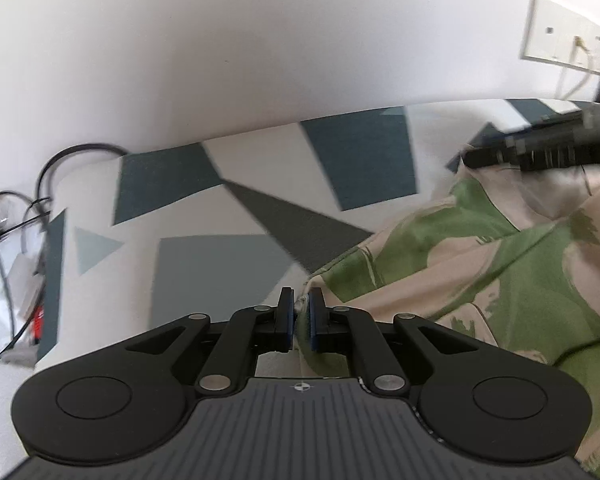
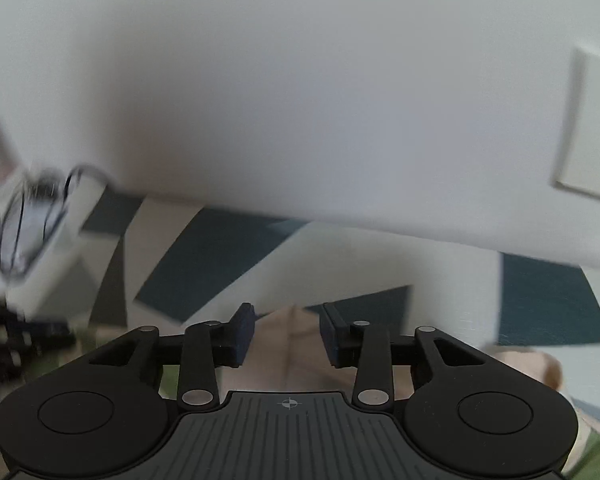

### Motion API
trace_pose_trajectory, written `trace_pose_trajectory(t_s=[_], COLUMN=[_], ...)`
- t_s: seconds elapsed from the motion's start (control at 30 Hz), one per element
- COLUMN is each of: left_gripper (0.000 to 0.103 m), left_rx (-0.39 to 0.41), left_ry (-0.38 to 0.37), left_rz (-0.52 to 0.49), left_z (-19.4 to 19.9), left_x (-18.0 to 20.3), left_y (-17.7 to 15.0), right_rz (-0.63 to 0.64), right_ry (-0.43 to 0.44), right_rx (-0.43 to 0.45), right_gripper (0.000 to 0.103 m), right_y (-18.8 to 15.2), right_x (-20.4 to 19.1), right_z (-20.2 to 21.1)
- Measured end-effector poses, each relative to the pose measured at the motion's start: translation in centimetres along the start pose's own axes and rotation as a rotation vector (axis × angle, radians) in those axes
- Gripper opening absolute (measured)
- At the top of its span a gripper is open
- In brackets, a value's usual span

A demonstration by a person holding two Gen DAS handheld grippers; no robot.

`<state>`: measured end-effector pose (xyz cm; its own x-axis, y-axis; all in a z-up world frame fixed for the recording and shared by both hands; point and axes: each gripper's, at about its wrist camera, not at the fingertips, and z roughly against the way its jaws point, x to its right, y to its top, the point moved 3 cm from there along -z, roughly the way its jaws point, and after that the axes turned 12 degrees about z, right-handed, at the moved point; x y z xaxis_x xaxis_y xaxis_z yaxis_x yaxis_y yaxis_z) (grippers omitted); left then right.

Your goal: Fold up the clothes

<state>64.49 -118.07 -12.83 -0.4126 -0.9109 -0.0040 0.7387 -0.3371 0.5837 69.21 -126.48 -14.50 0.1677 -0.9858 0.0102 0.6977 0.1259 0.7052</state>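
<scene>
White wall, geometric-print cover [image 1: 228, 264] on the surface. The left gripper [image 1: 300, 316] is pinched tight on a corner of the leafy green garment [image 1: 480, 264], which spreads away to its right. The right gripper [image 2: 286, 336] has its jaws apart over beige cloth, gripping nothing. Looks light and floppy, so I'd grab corners or hems.

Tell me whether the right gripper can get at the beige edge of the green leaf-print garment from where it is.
Probably yes. The right gripper stands open with the garment's beige edge showing right between its fingers, and nothing lies in the way. The left gripper pinches another corner, clear of it.
</scene>
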Motion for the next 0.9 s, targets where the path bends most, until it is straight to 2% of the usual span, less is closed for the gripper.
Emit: trace_pose_trajectory(t_s=[0.07, 0.1, 0.13, 0.17, 0.2, 0.23, 0.27, 0.33, 0.4, 0.47, 0.57, 0.6, 0.67, 0.77, 0.83, 0.87, 0.9], left_gripper=[0.01, 0.01, 0.012, 0.018, 0.031, 0.038, 0.042, 0.042, 0.042, 0.043, 0.045, 0.046, 0.046, 0.046, 0.038, 0.028, 0.028], left_rx=[0.017, 0.026, 0.031, 0.031, 0.037, 0.053, 0.07, 0.104, 0.136, 0.142, 0.116, 0.101, 0.051, -0.054, -0.163, -0.214, -0.237], left_ry=[0.033, 0.05, 0.065, 0.076, 0.088, 0.101, 0.115, 0.127, 0.07, -0.019, -0.188, -0.245, -0.353, -0.466, -0.5, -0.51, -0.51], left_rz=[-0.027, -0.04, -0.044, -0.033, -0.024, -0.018, -0.011, -0.001, -0.004, -0.012, -0.01, -0.005, 0.014, 0.052, 0.111, 0.143, 0.156], left_z=[0.0, 0.0, 0.0, 0.0, 0.2, 0.5, 0.9, 1.7, 2.9, 3.6, 3.3, 3.0, 1.7, -2.0, -4.8, -6.1, -6.8], left_x=[0.0, -0.1, -0.1, -0.1, -0.2, -0.1, -0.1, 0.3, 1.7, 3.9, 8.1, 9.6, 12.3, 14.9, 16.6, 17.3, 17.7], left_y=[-0.4, -0.6, -0.6, -0.5, -0.4, -0.2, 0.0, 0.4, 0.9, 1.4, 2.7, 3.2, 4.5, 6.6, 7.4, 7.7, 7.9], right_rz=[0.073, 0.067, 0.037, 0.003, -0.021, -0.061, -0.119, -0.218, -0.267, -0.339, -0.49, -0.544, -0.613, -0.577, -0.517, -0.485, -0.453], right_ry=[-0.061, -0.089, -0.115, -0.148, -0.187, -0.219, -0.227, -0.205, -0.248, -0.323, -0.473, -0.505, -0.512, -0.474, -0.454, -0.444, -0.434], right_rx=[0.026, 0.037, 0.038, 0.03, 0.02, 0.018, 0.044, 0.143, 0.216, 0.245, 0.203, 0.175, 0.114, 0.062, 0.03, 0.009, -0.013], right_gripper=[0.035, 0.044, 0.051, 0.051, 0.051, 0.049, 0.049, 0.057, 0.059, 0.059, 0.058, 0.054, 0.048, 0.047, 0.05, 0.05, 0.05], right_y=[-0.3, -0.4, -0.3, -0.2, -0.1, -0.1, -0.3, -0.9, -2.3, -4.6, -9.5, -11.3, -14.1, -15.6, -15.7, -15.5, -15.4], right_x=[-1.0, -0.9, -0.5, 0.0, 0.5, 1.0, 1.6, 2.9, 4.7, 7.6, 12.9, 14.5, 16.6, 16.4, 15.7, 15.3, 15.0], right_z=[-0.2, -0.3, -0.4, -0.4, -0.3, 0.1, 1.2, 4.5, 8.3, 11.8, 15.9, 16.9, 18.0, 17.8, 17.2, 16.6, 16.1])
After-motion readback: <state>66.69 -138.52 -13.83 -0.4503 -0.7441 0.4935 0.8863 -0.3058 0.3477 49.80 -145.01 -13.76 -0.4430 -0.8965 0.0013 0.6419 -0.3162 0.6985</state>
